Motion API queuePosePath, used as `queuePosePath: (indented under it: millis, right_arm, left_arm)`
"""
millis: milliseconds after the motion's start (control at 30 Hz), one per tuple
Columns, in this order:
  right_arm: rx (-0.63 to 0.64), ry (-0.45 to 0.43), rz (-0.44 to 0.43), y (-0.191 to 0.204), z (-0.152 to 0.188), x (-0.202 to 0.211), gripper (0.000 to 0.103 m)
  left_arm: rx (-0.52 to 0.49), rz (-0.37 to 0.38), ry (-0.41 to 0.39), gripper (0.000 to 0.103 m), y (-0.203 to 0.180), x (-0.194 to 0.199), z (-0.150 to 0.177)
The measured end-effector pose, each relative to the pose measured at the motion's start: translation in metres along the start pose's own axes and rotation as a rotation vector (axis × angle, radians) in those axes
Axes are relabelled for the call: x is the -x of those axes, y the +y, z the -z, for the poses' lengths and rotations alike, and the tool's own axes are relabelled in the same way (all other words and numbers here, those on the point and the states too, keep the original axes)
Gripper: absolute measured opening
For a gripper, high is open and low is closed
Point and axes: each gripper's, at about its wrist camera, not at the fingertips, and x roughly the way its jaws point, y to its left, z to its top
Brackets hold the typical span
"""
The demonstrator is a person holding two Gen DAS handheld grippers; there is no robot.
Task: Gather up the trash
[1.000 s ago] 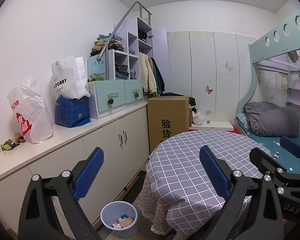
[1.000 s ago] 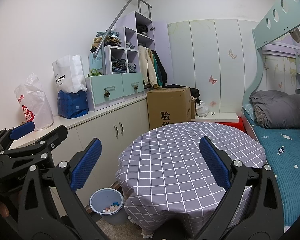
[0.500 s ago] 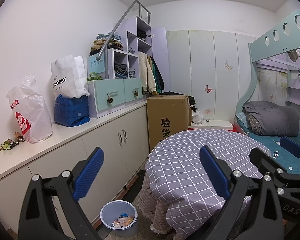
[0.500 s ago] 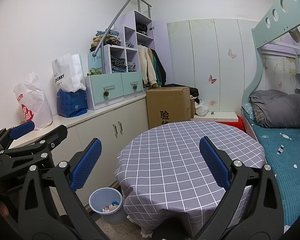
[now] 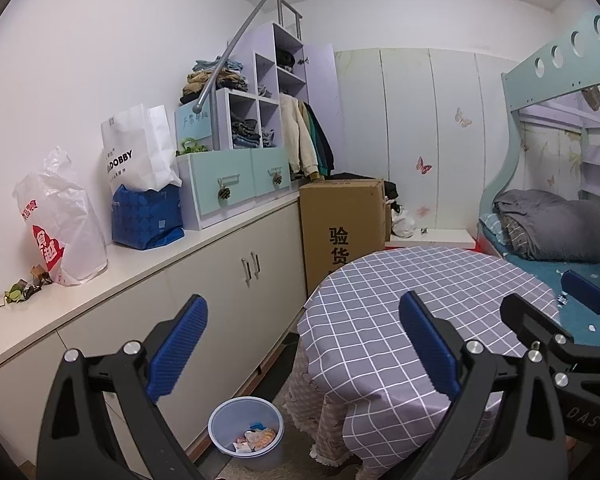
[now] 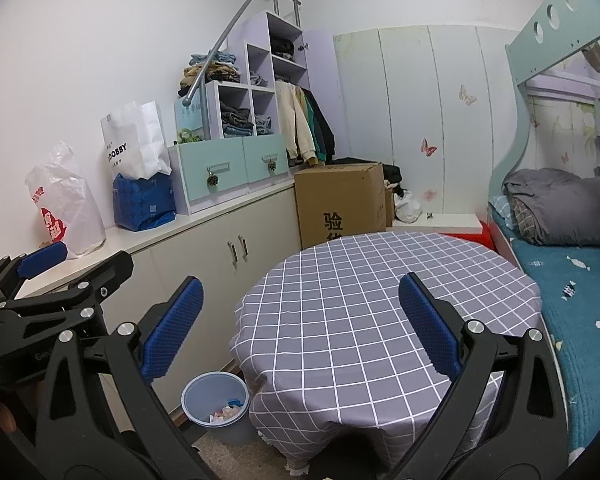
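A: Where's the trash?

B: Small crumpled green and brown scraps (image 5: 22, 290) at the countertop's (image 5: 148, 264) near end, beside the white plastic bag (image 5: 60, 224).

A: Grippers?

B: Left gripper (image 5: 302, 344) and right gripper (image 6: 300, 320) both spread, holding nothing.

A round table (image 6: 380, 300) wears a grey-lilac cloth checked with thin white lines, and beside it a pale blue translucent plastic bin (image 5: 246, 432) holds orange, white and blue wrappers. Along the cream cabinet counter (image 5: 188, 248) stand a white plastic bag with red print (image 5: 60, 224), a white paper bag with black lettering (image 5: 138, 152) and a royal-blue patterned bag (image 5: 146, 216). Both black-framed grippers carry ribbed blue pads (image 6: 172, 328).
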Motion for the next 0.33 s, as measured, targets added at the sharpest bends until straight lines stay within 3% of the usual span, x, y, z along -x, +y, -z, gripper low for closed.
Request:
queuePosePath:
  millis: [333]
  right_arm:
    - [-0.048,0.095,-0.017,-0.022,0.006,-0.053,0.096]
  left_arm:
    - [-0.021,0.000,0.087,0.095,-0.013,-0.055,0.006]
